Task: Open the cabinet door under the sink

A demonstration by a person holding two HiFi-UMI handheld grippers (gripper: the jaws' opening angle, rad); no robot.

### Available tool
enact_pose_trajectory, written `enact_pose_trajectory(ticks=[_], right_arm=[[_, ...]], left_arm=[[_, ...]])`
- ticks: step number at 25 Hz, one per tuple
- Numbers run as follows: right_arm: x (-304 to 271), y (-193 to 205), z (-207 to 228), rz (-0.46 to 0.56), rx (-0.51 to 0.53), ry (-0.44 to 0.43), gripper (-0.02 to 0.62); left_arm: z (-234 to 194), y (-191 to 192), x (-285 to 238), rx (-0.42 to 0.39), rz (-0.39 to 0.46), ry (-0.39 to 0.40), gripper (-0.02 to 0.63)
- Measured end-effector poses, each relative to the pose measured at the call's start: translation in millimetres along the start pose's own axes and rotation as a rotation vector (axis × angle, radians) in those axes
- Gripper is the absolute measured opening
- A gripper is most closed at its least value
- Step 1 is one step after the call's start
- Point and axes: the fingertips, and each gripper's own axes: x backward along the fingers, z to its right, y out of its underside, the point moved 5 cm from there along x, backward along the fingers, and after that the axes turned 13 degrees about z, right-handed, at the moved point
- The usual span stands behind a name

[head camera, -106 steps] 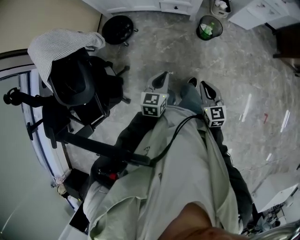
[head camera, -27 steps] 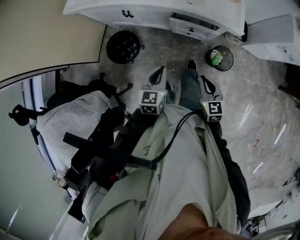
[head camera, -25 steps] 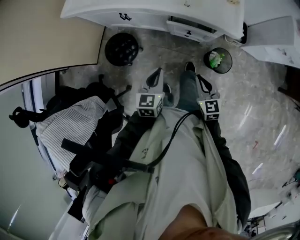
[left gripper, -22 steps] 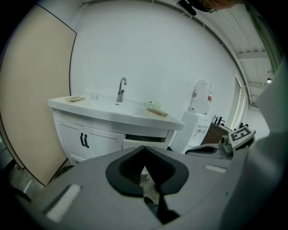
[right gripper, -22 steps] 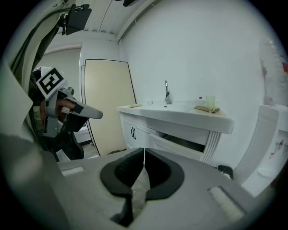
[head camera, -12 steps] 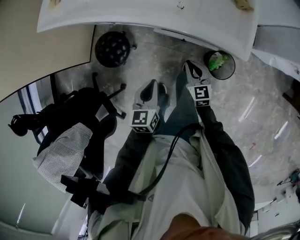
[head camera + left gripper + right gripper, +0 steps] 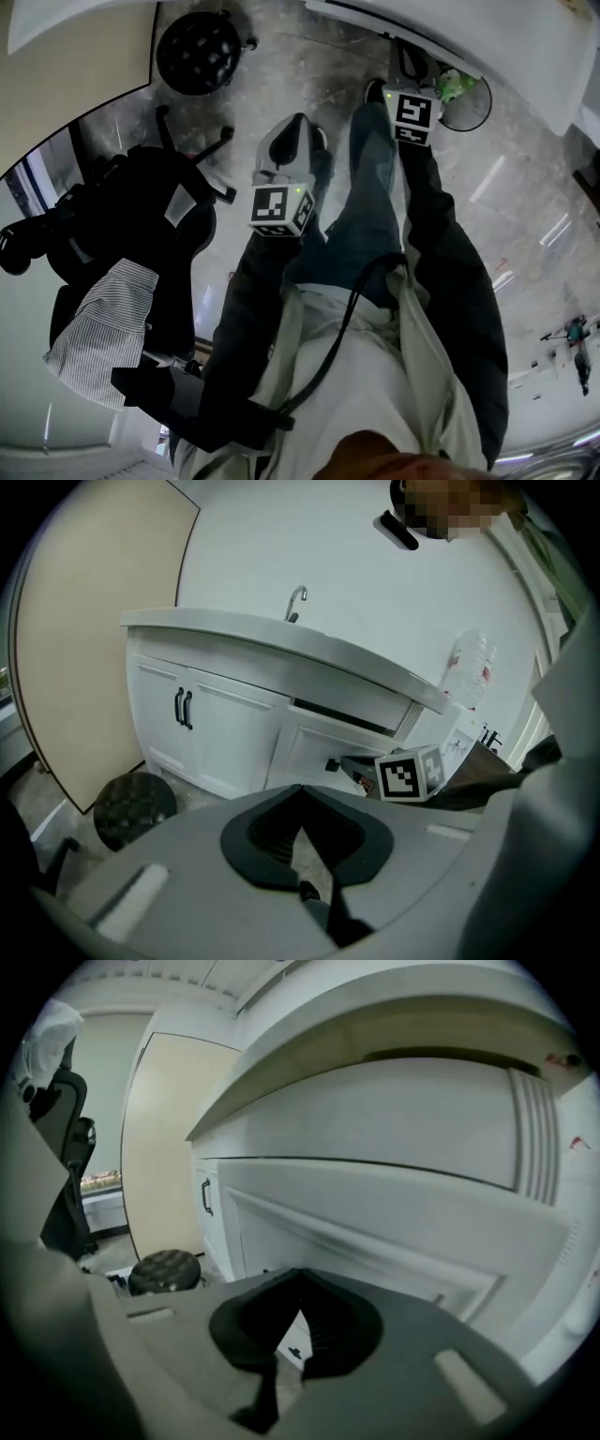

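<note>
The white sink cabinet (image 7: 234, 728) stands ahead under a counter (image 7: 281, 644) with a faucet (image 7: 296, 602). Its left doors carry a pair of black handles (image 7: 183, 708); the panel below the sink shows a dark gap along its top. My right gripper (image 7: 406, 64) reaches out under the counter edge, shut and empty. In the right gripper view the right gripper (image 7: 300, 1274) is close to the white door front (image 7: 375, 1232), with a small black knob (image 7: 292, 1352) low behind its jaws. My left gripper (image 7: 293, 127) hangs back over the floor, shut and holding nothing; its view shows the left gripper (image 7: 301, 791) pointing at the cabinet.
A round black stool (image 7: 199, 39) stands on the floor left of the cabinet. A bin with green waste (image 7: 466, 94) sits at the right. A black office chair (image 7: 141, 225) with a striped cloth (image 7: 98, 323) is behind at the left. A beige wall panel (image 7: 84, 649) borders the cabinet.
The person has stepped up to the cabinet, so the counter now fills the top edge. Both grippers dropped lower; the right one pushed forward under the counter edge, ahead of the left.
</note>
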Motion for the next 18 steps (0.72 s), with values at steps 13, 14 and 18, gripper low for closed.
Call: enact_pose_trajectory(ticks=[13, 14, 18], right_arm=[[-29.7, -11.0, 24.8, 0.077, 0.063, 0.13, 0.0], [-27.1, -11.2, 23.2, 0.103, 0.027, 0.165, 0.0], [-16.2, -5.7, 6.9, 0.181, -0.089, 0.244, 0.005]], left_arm=[[-10.5, 45.7, 38.5, 0.07, -0.066, -0.038, 0.008], [-9.3, 47.0, 38.9, 0.074, -0.067, -0.037, 0.008], [-8.0, 51.8, 39.3, 0.085, -0.065, -0.029, 0.008]])
